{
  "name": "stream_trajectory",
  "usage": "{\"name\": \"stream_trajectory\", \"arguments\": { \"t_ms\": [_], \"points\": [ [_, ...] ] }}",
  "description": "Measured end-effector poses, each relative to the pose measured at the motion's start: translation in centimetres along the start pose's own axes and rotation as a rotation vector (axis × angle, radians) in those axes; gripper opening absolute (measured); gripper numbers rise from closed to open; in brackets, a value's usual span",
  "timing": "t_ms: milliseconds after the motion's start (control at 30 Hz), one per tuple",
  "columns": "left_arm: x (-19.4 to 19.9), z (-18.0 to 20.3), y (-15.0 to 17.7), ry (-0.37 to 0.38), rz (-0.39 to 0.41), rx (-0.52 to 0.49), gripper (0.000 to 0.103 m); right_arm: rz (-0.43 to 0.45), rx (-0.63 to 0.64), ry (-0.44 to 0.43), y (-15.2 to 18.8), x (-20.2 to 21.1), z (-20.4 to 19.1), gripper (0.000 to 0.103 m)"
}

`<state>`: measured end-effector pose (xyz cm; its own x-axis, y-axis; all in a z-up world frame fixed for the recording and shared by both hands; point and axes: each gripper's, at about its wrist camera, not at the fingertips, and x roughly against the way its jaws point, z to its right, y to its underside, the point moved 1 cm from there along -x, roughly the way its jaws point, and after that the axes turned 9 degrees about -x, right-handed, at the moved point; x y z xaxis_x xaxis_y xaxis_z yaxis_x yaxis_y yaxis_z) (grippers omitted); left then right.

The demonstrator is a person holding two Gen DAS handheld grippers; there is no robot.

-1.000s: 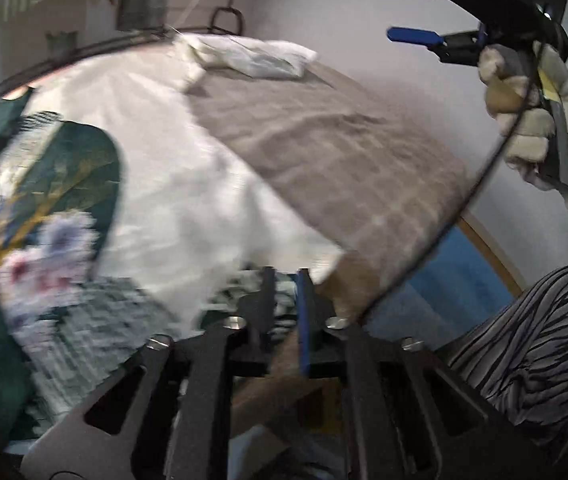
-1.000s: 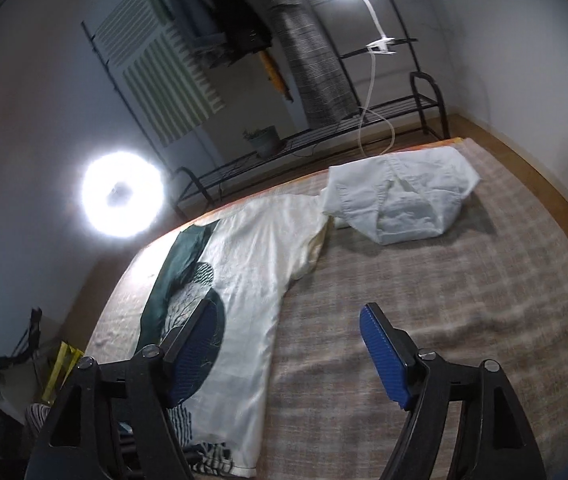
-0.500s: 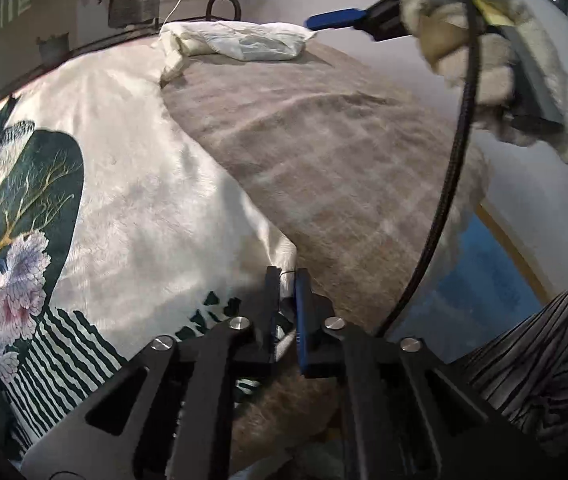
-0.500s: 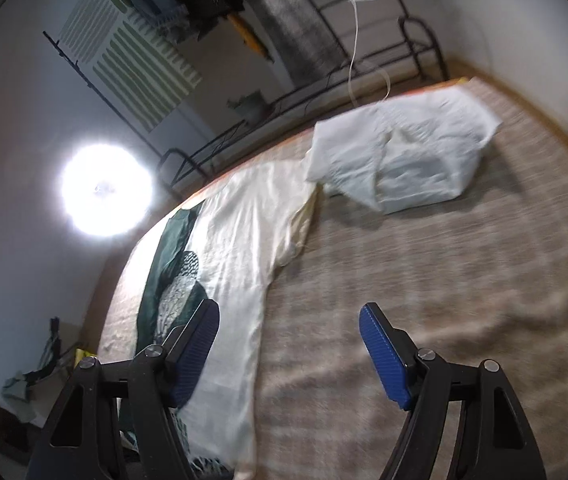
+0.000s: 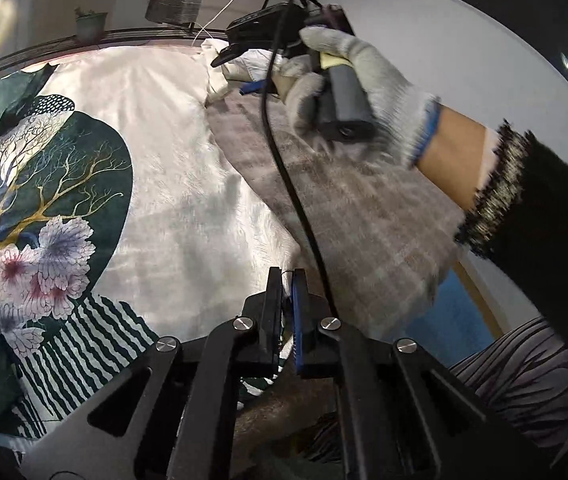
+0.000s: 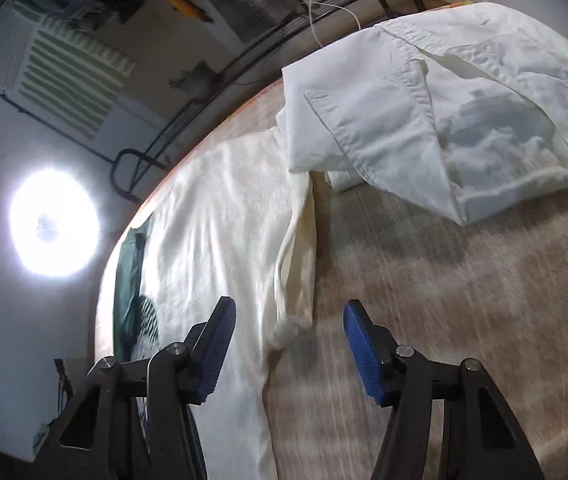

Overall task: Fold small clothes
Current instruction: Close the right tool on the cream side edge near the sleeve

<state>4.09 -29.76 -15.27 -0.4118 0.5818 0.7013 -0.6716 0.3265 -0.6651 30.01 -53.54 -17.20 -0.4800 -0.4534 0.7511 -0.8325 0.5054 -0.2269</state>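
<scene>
A cream shirt with a dark green tree-and-flower print lies spread on a grey checked cloth. My left gripper is shut on the shirt's near hem corner. My right gripper is open, low over the shirt's far right edge, where a short sleeve lies folded; it also shows in the left wrist view, held by a gloved hand. A crumpled white garment lies beyond it at the far end.
A black metal rack and hanging clothes stand behind the surface. A bright round lamp shines at the left. The person's striped trousers are at the near right edge.
My right gripper has dropped forward and down toward the shirt's far right edge and the white garment. My left gripper stays shut on the hem; the shirt lies flatter.
</scene>
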Motion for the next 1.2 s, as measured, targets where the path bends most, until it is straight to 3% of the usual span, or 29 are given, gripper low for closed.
{"name": "stream_trajectory", "arguments": {
  "t_ms": [167, 267, 333, 567, 700, 967, 1133, 1167, 1200],
  "points": [
    [1.1, -0.9, 0.5, 0.001, 0.01, 0.018, 0.002, -0.017, 0.001, 0.017, -0.6, -1.9, -1.6, 0.031],
    [1.7, -1.7, 0.7, 0.008, 0.02, 0.049, 0.002, -0.02, 0.041, 0.1, -0.3, -3.0, -2.7, 0.005],
    [2.2, -2.3, 0.9, 0.015, 0.027, 0.068, 0.002, -0.001, 0.054, 0.127, -0.3, -3.1, -3.4, 0.0],
    [3.9, -3.4, 1.9, 0.02, 0.048, 0.108, 0.002, 0.117, 0.126, 0.099, -0.8, -1.2, -9.0, 0.0],
    [5.6, -5.1, 2.6, 0.015, 0.063, 0.172, 0.002, 0.131, 0.197, 0.085, -0.1, -2.0, -13.1, 0.0],
    [8.1, -9.0, 5.8, -0.011, 0.056, 0.31, 0.002, 0.054, 0.414, 0.075, 4.2, -7.7, -22.0, 0.0],
    [8.9, -10.0, 6.8, -0.033, 0.043, 0.303, 0.002, -0.039, 0.518, 0.1, 7.5, -11.9, -24.4, 0.0],
    [9.2, -10.0, 6.8, -0.041, 0.052, 0.294, 0.002, -0.043, 0.529, 0.109, 7.6, -12.2, -24.6, 0.004],
    [9.4, -9.9, 6.9, -0.044, 0.058, 0.287, 0.002, -0.041, 0.536, 0.111, 7.6, -12.2, -24.6, 0.024]
  ]
}}
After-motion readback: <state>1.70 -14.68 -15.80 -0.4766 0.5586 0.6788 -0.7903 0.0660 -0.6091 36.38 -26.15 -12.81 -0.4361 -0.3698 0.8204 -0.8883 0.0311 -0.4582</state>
